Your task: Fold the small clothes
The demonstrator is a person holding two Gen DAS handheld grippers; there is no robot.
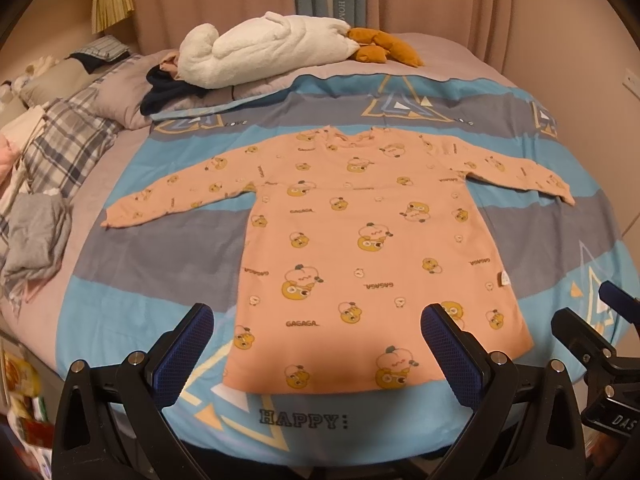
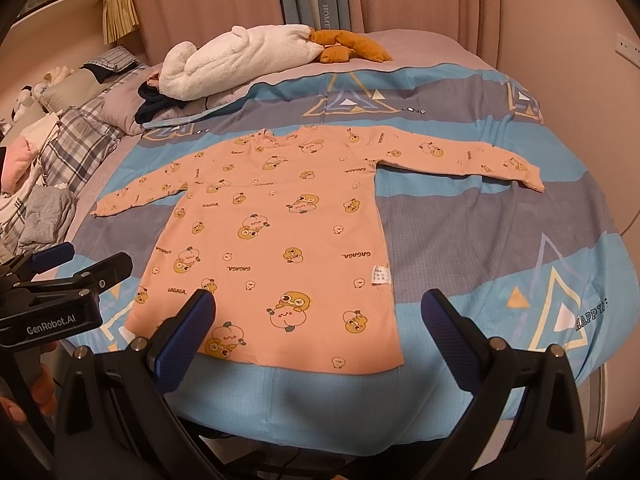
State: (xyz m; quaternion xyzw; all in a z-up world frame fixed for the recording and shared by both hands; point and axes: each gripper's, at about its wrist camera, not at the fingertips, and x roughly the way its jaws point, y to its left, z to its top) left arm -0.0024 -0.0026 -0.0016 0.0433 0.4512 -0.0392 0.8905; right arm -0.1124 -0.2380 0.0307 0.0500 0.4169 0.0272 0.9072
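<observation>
A small peach long-sleeved shirt (image 1: 360,236) (image 2: 280,232) with yellow cartoon prints lies flat on the blue and grey bedspread (image 1: 160,264), both sleeves spread sideways, neck towards the far side. My left gripper (image 1: 318,316) hovers open over the hem's near left part, nothing between its blue-padded fingers. My right gripper (image 2: 320,300) is open above the hem's near right corner, also holding nothing. In the right wrist view the left gripper (image 2: 76,264) shows at the left edge; in the left wrist view the right gripper (image 1: 588,312) shows at the right edge.
A white plush toy (image 1: 260,52) with orange feet lies at the far side of the bed. Plaid pillows (image 1: 68,144), a grey garment (image 1: 36,236) and dark clothes (image 1: 168,92) crowd the left side. Curtains hang behind. The bed's near edge drops off just below the hem.
</observation>
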